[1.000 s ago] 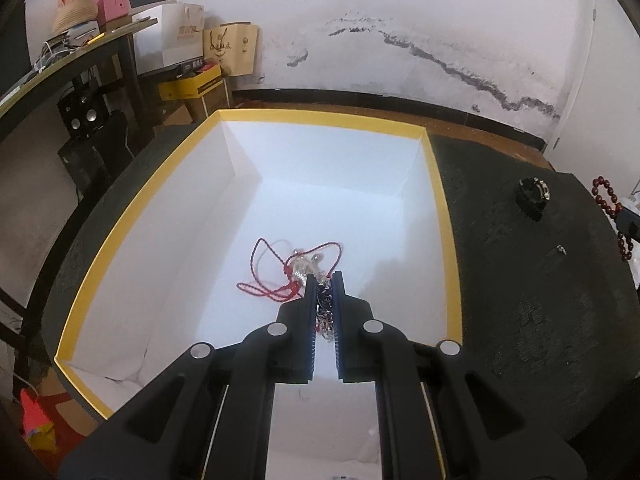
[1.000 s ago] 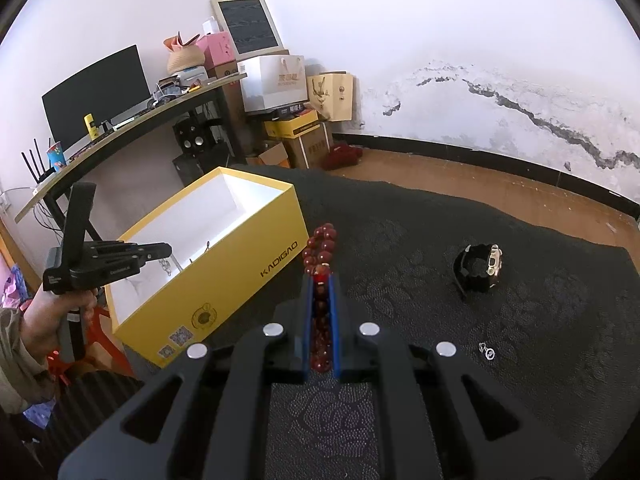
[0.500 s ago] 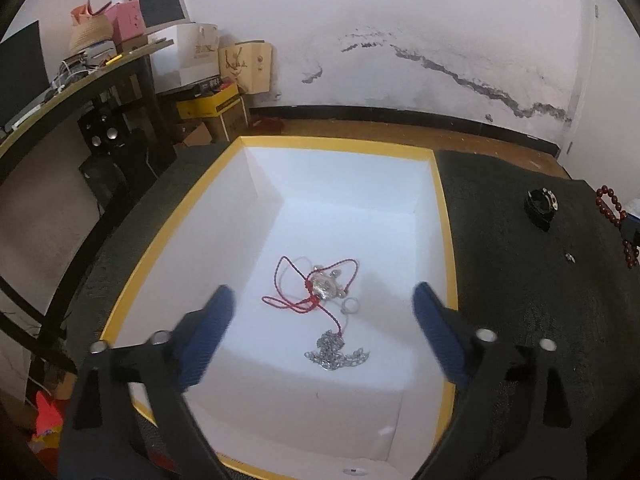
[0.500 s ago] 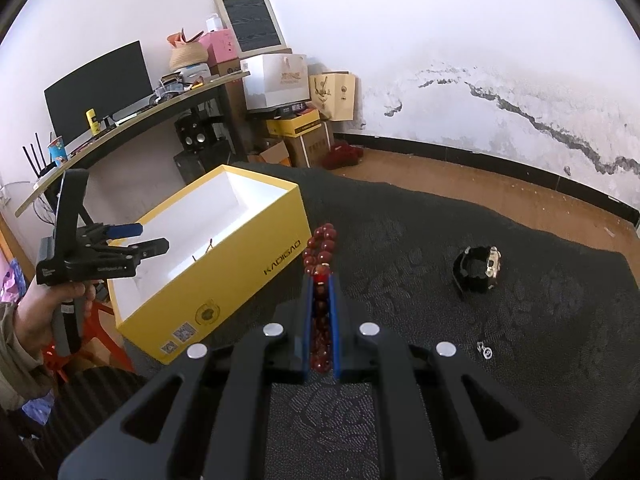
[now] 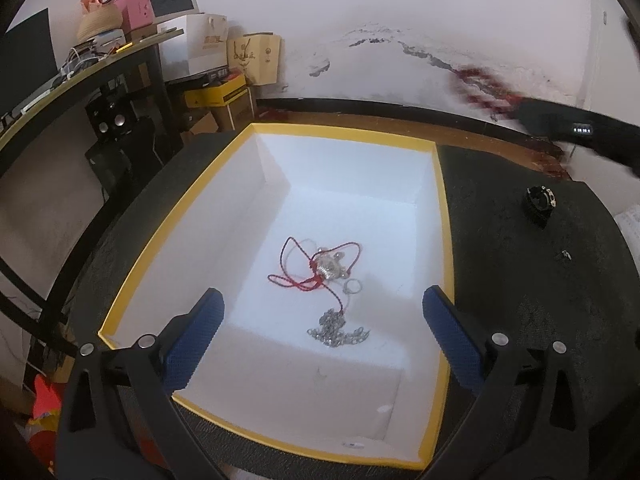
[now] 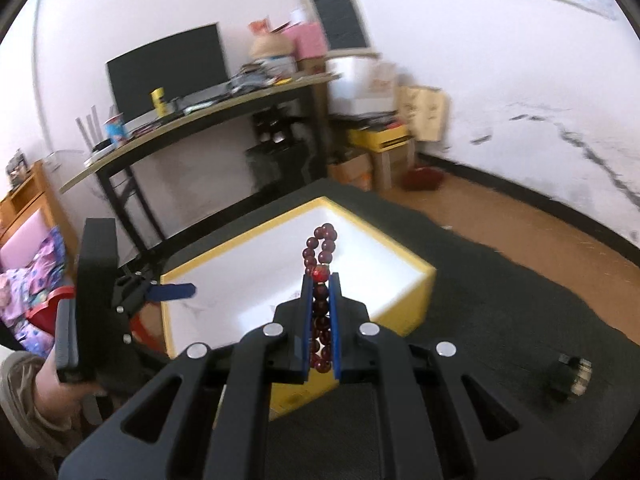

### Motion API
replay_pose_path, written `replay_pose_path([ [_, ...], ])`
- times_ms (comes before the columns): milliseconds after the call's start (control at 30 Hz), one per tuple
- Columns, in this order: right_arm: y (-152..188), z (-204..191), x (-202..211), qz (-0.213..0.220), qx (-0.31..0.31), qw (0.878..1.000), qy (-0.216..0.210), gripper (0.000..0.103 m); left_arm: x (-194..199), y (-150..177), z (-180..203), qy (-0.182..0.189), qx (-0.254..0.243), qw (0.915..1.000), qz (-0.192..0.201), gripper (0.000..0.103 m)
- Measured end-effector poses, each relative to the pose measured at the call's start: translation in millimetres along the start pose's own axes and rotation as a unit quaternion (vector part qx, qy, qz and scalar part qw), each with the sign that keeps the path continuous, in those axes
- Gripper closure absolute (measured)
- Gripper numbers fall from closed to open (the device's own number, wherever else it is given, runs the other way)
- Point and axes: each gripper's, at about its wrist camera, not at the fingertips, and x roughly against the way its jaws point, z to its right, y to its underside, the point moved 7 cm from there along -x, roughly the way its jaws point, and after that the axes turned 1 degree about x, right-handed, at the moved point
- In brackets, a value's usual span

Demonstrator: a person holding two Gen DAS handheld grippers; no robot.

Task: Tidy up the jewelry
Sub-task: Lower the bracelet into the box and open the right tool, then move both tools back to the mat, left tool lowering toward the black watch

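A yellow-rimmed white box holds a red cord necklace with a silver pendant, a small ring and a silver chain. My left gripper is open and empty above the box's near end. My right gripper is shut on a dark red bead bracelet and holds it in the air over the box. In the left wrist view the bracelet shows blurred at the upper right, in front of the wall.
A black watch and a small silver earring lie on the black mat right of the box; the watch also shows in the right wrist view. A desk with a monitor and cartons stands behind.
My left gripper opened, released the silver chain into the box and drew back. My right gripper lifted the bead bracelet off the mat and swung it left toward the box.
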Motion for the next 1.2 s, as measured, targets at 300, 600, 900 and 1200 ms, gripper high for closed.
replay_pose_path([
  [300,8,-19,-108,-0.104,0.033,0.994,-0.012,0.095,-7,12,-18,-0.009,0.009,0.9998,-0.017,0.006],
  [600,27,-24,-155,-0.17,0.023,0.985,0.007,0.095,-11,13,-30,-0.007,0.023,0.9996,-0.015,0.006],
  [900,17,-21,-146,-0.134,0.021,0.991,0.018,0.09,-10,13,-27,-0.006,0.017,0.9997,-0.013,0.006],
  [1200,-34,-15,-69,0.008,0.032,0.999,0.042,0.006,0,7,-16,-0.007,0.011,0.9999,-0.002,0.006],
])
